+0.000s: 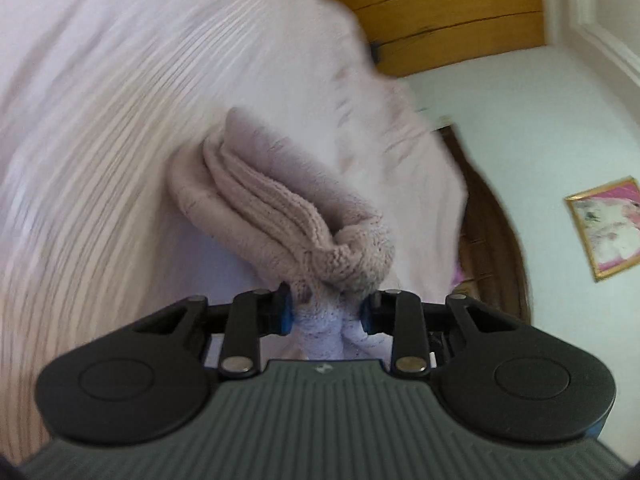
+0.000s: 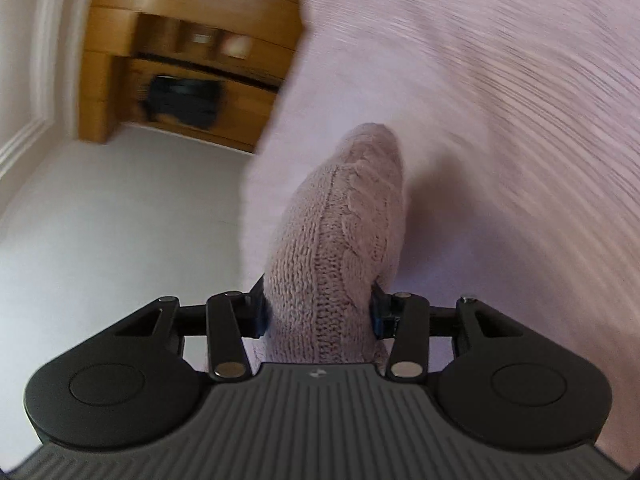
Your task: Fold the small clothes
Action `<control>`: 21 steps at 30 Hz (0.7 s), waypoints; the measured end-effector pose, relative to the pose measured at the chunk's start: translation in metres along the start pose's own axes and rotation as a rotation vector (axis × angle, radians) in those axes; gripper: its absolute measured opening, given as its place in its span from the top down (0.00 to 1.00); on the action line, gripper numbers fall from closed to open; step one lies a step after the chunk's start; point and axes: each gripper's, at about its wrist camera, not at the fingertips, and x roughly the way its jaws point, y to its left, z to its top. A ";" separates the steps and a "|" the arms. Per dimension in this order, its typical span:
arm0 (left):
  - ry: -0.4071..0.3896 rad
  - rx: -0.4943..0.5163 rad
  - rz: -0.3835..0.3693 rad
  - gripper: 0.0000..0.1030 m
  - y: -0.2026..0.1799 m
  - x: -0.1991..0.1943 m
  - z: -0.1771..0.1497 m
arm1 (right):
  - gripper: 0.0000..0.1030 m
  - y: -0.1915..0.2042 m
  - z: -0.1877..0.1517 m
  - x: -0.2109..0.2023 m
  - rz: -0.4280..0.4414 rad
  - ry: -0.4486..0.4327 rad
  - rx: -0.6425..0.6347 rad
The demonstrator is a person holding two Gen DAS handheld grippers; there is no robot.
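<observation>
A pink knitted sock (image 1: pixel 288 216) hangs bunched from my left gripper (image 1: pixel 326 310), which is shut on its cuff end. In the right wrist view the same cable-knit pink sock (image 2: pixel 340 232) runs forward from my right gripper (image 2: pixel 320 314), which is shut on it. Both views are blurred by motion. Behind the sock lies a pale pink ribbed bedspread (image 1: pixel 120 120), also seen in the right wrist view (image 2: pixel 500 120).
A wooden wardrobe (image 1: pixel 440 8) stands beyond the bed. A white wall holds a gold-framed picture (image 1: pixel 604 226) beside a dark wooden door (image 1: pixel 492 240). In the right wrist view a wooden shelf unit (image 2: pixel 180 60) holds dark items (image 2: pixel 184 100), next to a white wall (image 2: pixel 120 220).
</observation>
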 end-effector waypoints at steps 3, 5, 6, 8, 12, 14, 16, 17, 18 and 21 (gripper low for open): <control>0.021 -0.075 0.015 0.68 0.035 -0.004 -0.042 | 0.52 -0.050 -0.024 -0.013 -0.015 0.012 0.102; 0.017 -0.094 0.011 0.69 0.041 -0.012 -0.060 | 0.52 -0.066 -0.039 -0.021 0.023 0.002 0.141; 0.012 -0.086 0.009 0.69 0.039 -0.018 -0.067 | 0.52 -0.066 -0.042 -0.025 0.031 -0.001 0.151; 0.010 -0.067 0.009 0.69 0.030 -0.028 -0.074 | 0.52 -0.066 -0.048 -0.031 0.055 -0.004 0.167; 0.018 -0.034 -0.006 0.69 0.010 -0.040 -0.091 | 0.52 -0.057 -0.050 -0.051 0.054 0.008 0.150; 0.032 -0.028 0.005 0.69 0.003 -0.035 -0.099 | 0.52 -0.065 -0.055 -0.067 0.031 0.016 0.156; 0.046 -0.013 0.046 0.69 0.007 -0.031 -0.109 | 0.51 -0.069 -0.056 -0.070 -0.012 0.030 0.150; 0.049 -0.002 0.079 0.68 0.012 -0.029 -0.116 | 0.51 -0.076 -0.057 -0.066 -0.031 0.037 0.151; 0.050 0.012 0.105 0.68 0.017 -0.027 -0.121 | 0.51 -0.082 -0.060 -0.064 -0.048 0.045 0.150; 0.050 0.006 0.109 0.68 0.032 -0.026 -0.129 | 0.50 -0.092 -0.064 -0.063 -0.039 0.040 0.154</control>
